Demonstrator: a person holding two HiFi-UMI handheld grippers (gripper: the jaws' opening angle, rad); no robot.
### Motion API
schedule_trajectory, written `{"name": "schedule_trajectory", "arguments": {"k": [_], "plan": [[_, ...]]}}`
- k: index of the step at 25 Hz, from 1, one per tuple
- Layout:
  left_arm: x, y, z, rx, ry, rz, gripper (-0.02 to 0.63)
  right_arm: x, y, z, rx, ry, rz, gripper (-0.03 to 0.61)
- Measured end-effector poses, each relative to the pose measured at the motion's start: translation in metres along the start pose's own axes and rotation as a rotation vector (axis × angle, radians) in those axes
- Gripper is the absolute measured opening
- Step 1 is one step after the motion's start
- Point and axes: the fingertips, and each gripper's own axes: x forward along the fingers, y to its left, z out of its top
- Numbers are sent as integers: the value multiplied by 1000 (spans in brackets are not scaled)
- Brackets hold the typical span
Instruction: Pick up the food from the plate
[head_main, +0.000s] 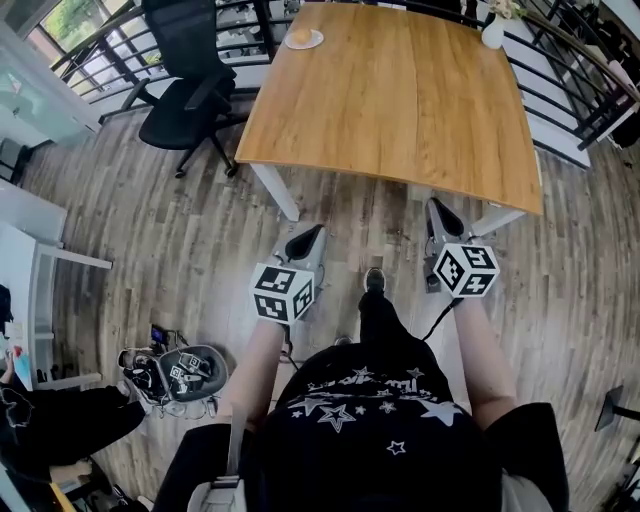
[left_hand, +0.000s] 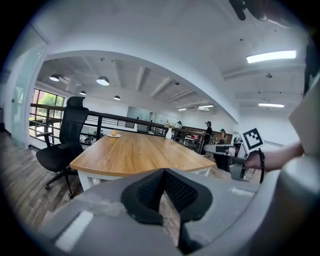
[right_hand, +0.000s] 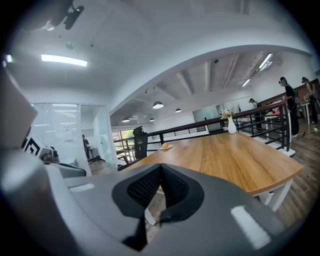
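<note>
The person stands facing the table (head_main: 400, 90), both bare forearms stretched forward and roughly side by side over the floor, short of the table's near edge. The left gripper (head_main: 308, 238) points toward the table and leans slightly inward. Its jaws are clenched tip to tip with nothing between them. The right gripper (head_main: 440, 215) is level with it, just below the table's near edge, also aimed at the table. Its jaws are pressed together and hold nothing. The food (head_main: 301, 35) sits on a plate (head_main: 304, 42) at the table's far left corner, well apart from both grippers. A chair (head_main: 190, 70) stands to the table's left, and a vase (head_main: 493, 32) is at its far right corner.
</note>
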Motion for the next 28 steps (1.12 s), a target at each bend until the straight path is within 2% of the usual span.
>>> {"name": "schedule_trajectory", "arguments": {"k": [10,15,23,28], "plan": [[109,54,50,8,8,61,0,119,-79,29,9,25,27,3],[152,77,77,5,10,96,0,175,-105,51,16,38,63,3],[197,105,105,-16,3,177,0,247,-127,74,-7,83,164,3],[204,115,123,-43,-24,246,0,283,-130,93,-24,100,216,3]]}}
